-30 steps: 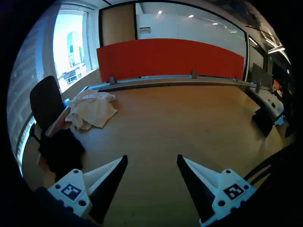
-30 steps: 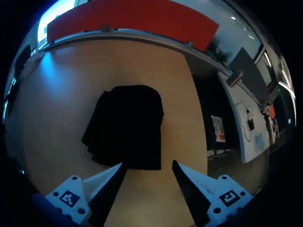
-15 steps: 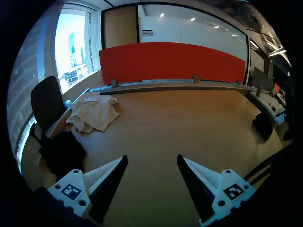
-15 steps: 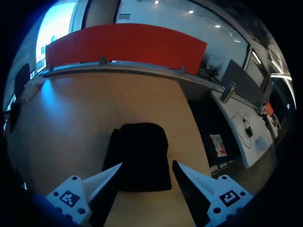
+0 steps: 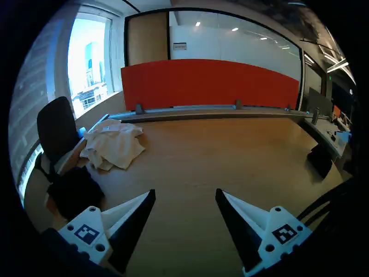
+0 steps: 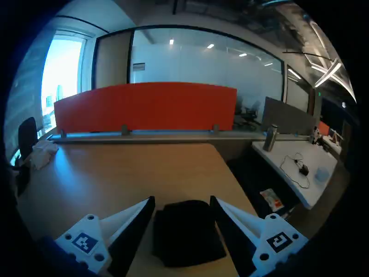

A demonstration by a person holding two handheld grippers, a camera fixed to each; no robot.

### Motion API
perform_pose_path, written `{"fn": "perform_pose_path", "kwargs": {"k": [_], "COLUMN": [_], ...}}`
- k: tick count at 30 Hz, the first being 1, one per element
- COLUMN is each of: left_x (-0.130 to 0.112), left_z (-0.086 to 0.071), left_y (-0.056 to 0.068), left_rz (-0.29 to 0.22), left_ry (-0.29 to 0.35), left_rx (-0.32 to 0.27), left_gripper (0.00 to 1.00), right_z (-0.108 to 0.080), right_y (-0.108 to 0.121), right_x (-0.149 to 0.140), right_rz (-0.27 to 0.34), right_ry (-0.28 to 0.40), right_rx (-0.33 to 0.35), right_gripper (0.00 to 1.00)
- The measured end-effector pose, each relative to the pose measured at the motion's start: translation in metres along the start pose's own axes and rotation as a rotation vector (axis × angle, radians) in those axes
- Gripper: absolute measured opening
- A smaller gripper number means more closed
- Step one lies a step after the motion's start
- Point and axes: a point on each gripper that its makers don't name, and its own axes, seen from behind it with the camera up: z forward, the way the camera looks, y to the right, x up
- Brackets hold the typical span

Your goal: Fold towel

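Both spread, empty: left tool (image 5: 184,190), right tool (image 6: 181,197) | right tilted up, folded black towel (image 6: 187,233) nearer

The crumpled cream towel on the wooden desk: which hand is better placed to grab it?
Probably left: the crumpled cream towel lies ahead of the open left gripper, slightly leftward. From the right gripper, open over a folded black cloth, that towel looks small and far off.

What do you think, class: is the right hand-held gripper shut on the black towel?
No, the right hand-held gripper is open, its fingers spread apart, with the black towel lying on the desk between them.
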Motion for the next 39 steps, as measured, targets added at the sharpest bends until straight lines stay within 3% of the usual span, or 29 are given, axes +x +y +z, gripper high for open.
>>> {"fn": "perform_pose_path", "kwargs": {"k": [5, 12, 23, 39], "left_x": [0.01, 0.027, 0.069, 0.111], "left_z": [0.002, 0.003, 0.002, 0.0], "left_y": [-0.001, -0.004, -0.014, -0.02], "left_rz": [-0.009, -0.019, -0.03, -0.05], "left_ry": [0.03, 0.077, 0.193, 0.316], "left_rx": [0.005, 0.01, 0.032, 0.049], "left_gripper": [0.97, 0.97, 0.97, 0.97], "right_z": [-0.001, 0.0, -0.007, -0.014], "right_y": [-0.007, -0.019, -0.049, -0.136], "right_x": [0.016, 0.026, 0.064, 0.113], "right_rz": [0.017, 0.026, 0.016, 0.011], "right_ry": [0.068, 0.097, 0.184, 0.287], "right_rx": [-0.009, 0.0, 0.016, 0.084], "right_gripper": [0.92, 0.92, 0.92, 0.94]}}
